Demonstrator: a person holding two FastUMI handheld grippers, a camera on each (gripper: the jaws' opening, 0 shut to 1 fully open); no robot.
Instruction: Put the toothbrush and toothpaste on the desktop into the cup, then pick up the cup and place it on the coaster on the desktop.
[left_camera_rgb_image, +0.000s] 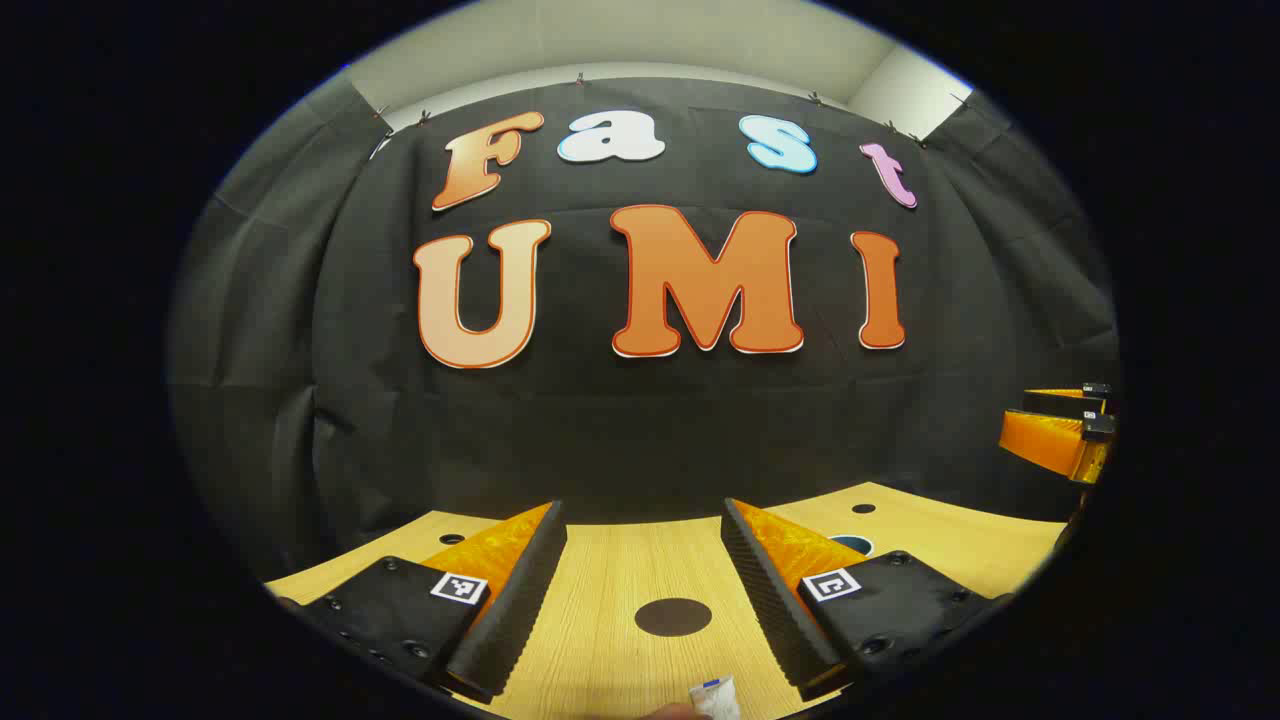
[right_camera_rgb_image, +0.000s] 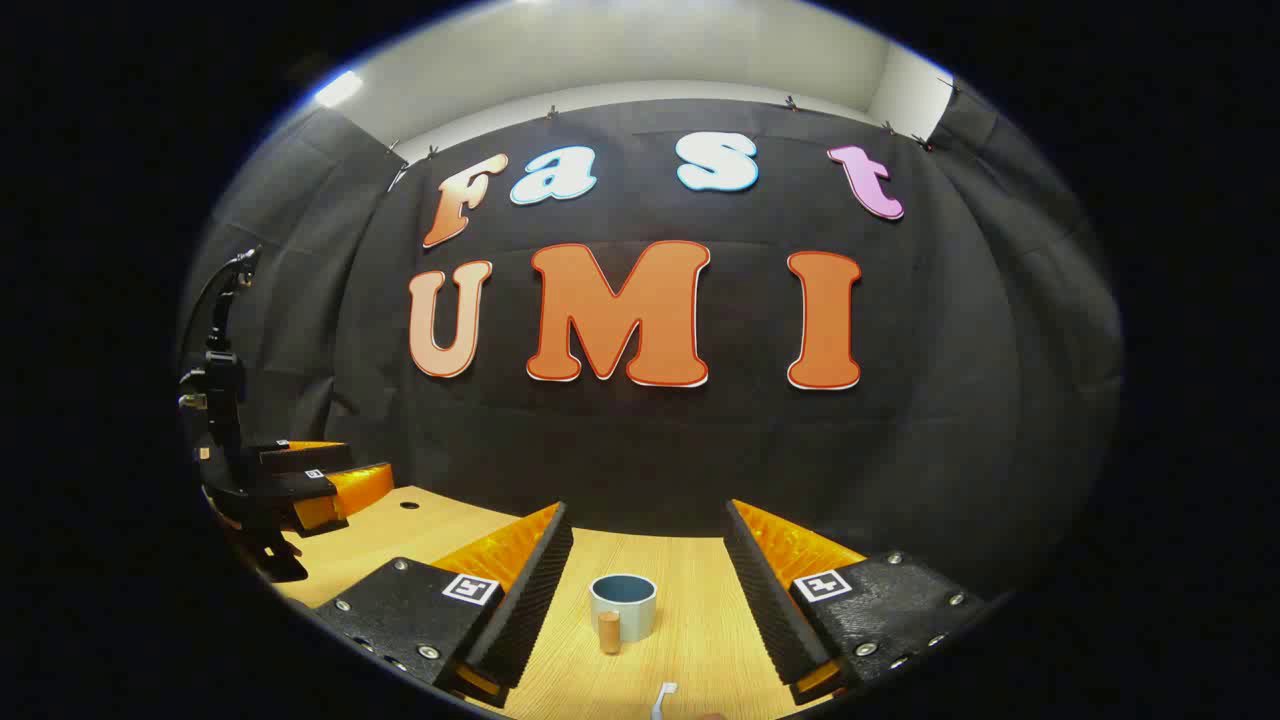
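Toothbrush (right_camera_rgb_image: 664, 699) and toothpaste come first in this job, and neither is in the cup yet. In the right gripper view a slim white piece, probably the toothbrush's end, lies at the near edge of the wooden desktop (right_camera_rgb_image: 700, 600), just ahead of and between the right gripper's (right_camera_rgb_image: 648, 585) fingers. Too little of it shows to judge which way its long axis runs. Beyond it, also between those fingers, stands a small brown cylinder (right_camera_rgb_image: 609, 632) just in front of the pale cup (right_camera_rgb_image: 623, 604), which is upright and open-mouthed.

In the left gripper view a white crimped end with a blue mark, likely the toothpaste (left_camera_rgb_image: 716, 697), sits at the near edge, toward the right finger of the left gripper (left_camera_rgb_image: 642, 590). A dark round disc (left_camera_rgb_image: 672, 617), perhaps the coaster, lies just beyond it.

Both grippers have their jaws wide apart, holding and touching nothing. By my reckoning each item lies under its nearer gripper, so each hand must tip down to reach.
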